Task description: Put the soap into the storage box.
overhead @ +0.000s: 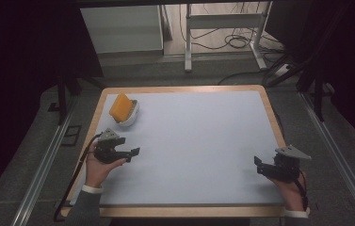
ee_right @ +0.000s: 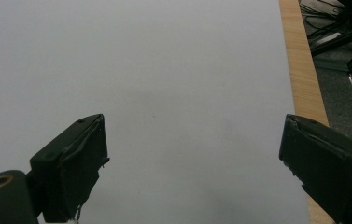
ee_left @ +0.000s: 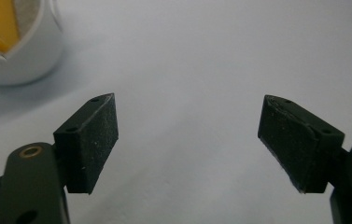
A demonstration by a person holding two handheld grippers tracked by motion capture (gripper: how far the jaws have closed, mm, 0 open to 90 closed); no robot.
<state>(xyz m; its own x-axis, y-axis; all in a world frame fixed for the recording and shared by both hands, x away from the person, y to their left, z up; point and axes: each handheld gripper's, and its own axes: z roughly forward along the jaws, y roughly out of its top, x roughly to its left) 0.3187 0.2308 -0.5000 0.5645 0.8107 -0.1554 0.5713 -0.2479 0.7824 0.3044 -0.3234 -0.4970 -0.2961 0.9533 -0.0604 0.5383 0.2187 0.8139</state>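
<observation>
Two handheld grippers, both black. The left gripper (overhead: 127, 155), lower left of the high view, and the right gripper (overhead: 260, 165), lower right, each carry a grey three-cornered plate on top. A black cable trails from each. The jaws are blocky with rough dark pads, small screw holes and brass-ringed pivots. Grey sleeves with white cuffs.

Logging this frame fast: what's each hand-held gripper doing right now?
Left hand-held gripper: open, holding nothing, near the bowl.
Right hand-held gripper: open, holding nothing, over the table.
</observation>
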